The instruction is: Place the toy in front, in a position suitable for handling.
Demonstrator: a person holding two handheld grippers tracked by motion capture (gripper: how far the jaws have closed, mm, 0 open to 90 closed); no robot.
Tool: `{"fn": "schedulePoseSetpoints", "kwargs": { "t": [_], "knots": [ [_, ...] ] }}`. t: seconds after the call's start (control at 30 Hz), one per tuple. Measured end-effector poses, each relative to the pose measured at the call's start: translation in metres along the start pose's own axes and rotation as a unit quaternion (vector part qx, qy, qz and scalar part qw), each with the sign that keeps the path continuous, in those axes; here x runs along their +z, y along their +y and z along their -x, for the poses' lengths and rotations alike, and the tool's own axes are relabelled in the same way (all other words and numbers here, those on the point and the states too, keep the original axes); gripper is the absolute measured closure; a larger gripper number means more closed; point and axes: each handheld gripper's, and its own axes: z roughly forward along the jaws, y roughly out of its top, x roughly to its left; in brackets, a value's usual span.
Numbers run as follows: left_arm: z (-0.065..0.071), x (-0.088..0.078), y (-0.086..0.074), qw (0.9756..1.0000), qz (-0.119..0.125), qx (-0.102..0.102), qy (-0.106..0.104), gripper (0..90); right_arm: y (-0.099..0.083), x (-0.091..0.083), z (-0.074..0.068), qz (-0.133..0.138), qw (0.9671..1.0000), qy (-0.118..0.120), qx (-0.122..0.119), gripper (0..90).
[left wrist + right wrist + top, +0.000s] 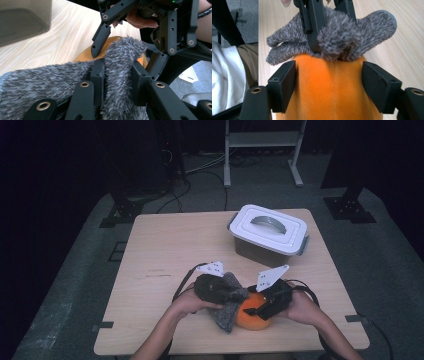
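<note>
We see the left gripper (117,75) pinching a fold of the grey fuzzy cloth (50,82) at the table's (165,245) near edge, draped over the orange plush pumpkin (332,85) — mostly hidden. The right gripper's (329,82) jaws straddle it; whether they touch, we cannot tell.

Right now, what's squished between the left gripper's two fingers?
A fold of the fuzzy grey cloth sits pinched between the left gripper's fingers, just in front of the orange plush thing. The left gripper view shows it best.
</note>
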Motion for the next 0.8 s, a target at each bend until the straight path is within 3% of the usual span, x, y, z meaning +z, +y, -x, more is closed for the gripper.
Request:
{"fn": "schedulePoseSetpoints", "kwargs": {
  "t": [0.13, 0.33, 0.6, 0.67, 0.8],
  "knots": [
    [-0.003, -0.003, -0.005, 0.9999, 0.007, -0.007, -0.003, 68.6, -0.009, 0.0, 0.004, 0.012, 0.9998, 0.009, 0.014, 35.4],
    [-0.004, -0.005, -0.006, 0.9998, 0.016, -0.011, -0.006, 68.6, -0.025, -0.007, 0.005, 0.026, 0.9994, 0.014, 0.016, 39.1],
    [-0.009, -0.007, -0.014, 0.9997, 0.004, -0.021, 0.006, 68.3, -0.043, -0.018, 0.01, 0.037, 0.9984, 0.015, 0.041, 40.2],
    [-0.011, -0.005, -0.018, 0.9996, 0.0, -0.026, 0.003, 68.4, -0.047, -0.021, 0.012, 0.041, 0.9979, 0.014, 0.048, 41.2],
    [-0.014, 0.002, -0.022, 0.9988, 0.019, -0.041, -0.021, 68.4, -0.048, -0.02, 0.01, 0.045, 0.9978, 0.01, 0.047, 48.8]
  ]
}}
